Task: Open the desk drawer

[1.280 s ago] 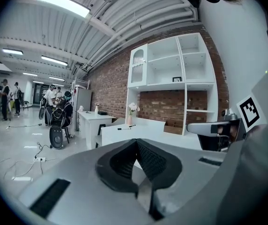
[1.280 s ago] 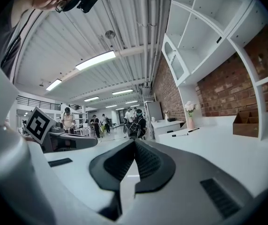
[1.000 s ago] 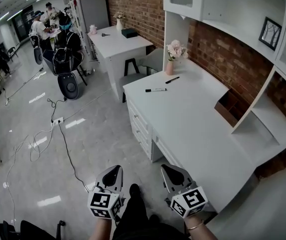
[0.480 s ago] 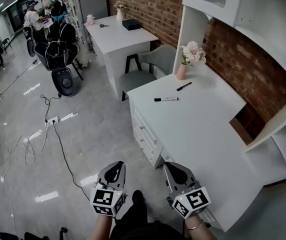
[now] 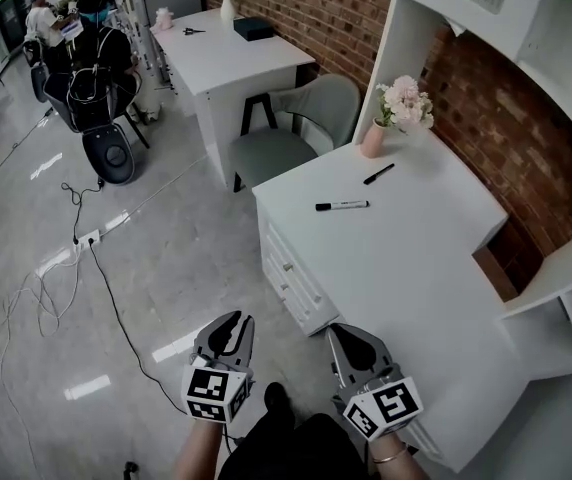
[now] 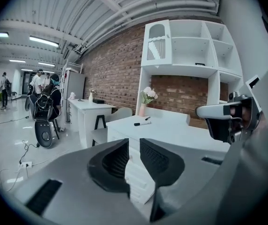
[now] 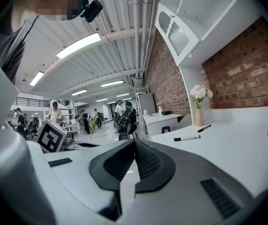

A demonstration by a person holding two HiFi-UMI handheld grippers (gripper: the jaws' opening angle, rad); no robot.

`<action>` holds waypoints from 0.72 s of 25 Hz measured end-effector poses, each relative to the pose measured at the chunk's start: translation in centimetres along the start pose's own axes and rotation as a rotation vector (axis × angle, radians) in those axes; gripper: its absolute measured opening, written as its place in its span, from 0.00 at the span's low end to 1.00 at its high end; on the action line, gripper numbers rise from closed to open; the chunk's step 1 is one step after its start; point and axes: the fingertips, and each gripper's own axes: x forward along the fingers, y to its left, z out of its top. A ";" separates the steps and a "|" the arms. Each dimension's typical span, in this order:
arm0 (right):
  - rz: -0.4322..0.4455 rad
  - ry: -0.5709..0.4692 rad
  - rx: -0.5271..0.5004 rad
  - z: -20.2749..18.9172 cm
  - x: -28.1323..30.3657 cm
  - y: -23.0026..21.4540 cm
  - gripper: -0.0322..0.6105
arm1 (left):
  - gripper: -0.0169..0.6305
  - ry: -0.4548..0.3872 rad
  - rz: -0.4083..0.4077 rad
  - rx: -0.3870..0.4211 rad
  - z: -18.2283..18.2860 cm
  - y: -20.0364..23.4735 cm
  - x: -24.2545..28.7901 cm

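Currently both grippers are hovering low at the near edge of the head view, apart from each other. The left gripper (image 5: 230,320) is standing over the bare floor (image 5: 166,258) with its jaws parted, having just been opening; nothing is lying between them, and in its own view only the drawer fronts are showing through the gap. The right gripper (image 5: 345,331) is sitting just beside the near left edge of the desk (image 5: 416,268), jaws meeting at the tips and holding nothing. The drawer stack (image 5: 288,271) is facing left from the desk's side, farther off than both grippers and touched by neither. All drawers are appearing shut, though the fronts are too small to be sure. On the far part of the desk top a marker (image 5: 342,206) and a pen (image 5: 378,174) are lying apart. A vase of flowers (image 5: 375,138) is standing at the far corner by the brick wall.
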 end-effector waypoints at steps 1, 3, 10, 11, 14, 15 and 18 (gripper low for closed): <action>0.002 0.005 0.001 -0.2 0.5 -0.1 0.06 | 0.12 0.008 0.000 -0.003 -0.4 0.4 0.6; 0.009 0.015 0.010 -0.8 1.5 -0.2 0.06 | 0.13 0.029 0.001 -0.008 -1.6 1.1 1.9; 0.056 0.053 0.020 -3.1 5.0 -0.8 0.06 | 0.18 0.117 -0.009 -0.017 -6.4 2.4 6.8; 0.061 0.062 0.023 -3.6 5.5 -0.9 0.06 | 0.18 0.128 -0.009 -0.019 -7.1 2.5 7.5; 0.071 0.088 0.033 -5.2 6.8 -1.5 0.06 | 0.19 0.156 -0.010 -0.021 -9.1 2.5 9.6; 0.073 0.098 0.037 -5.8 7.2 -1.6 0.06 | 0.20 0.166 -0.010 -0.020 -9.8 2.5 10.4; 0.080 0.133 0.062 -8.2 8.4 -1.8 0.06 | 0.21 0.195 -0.010 -0.022 -12.1 2.7 12.6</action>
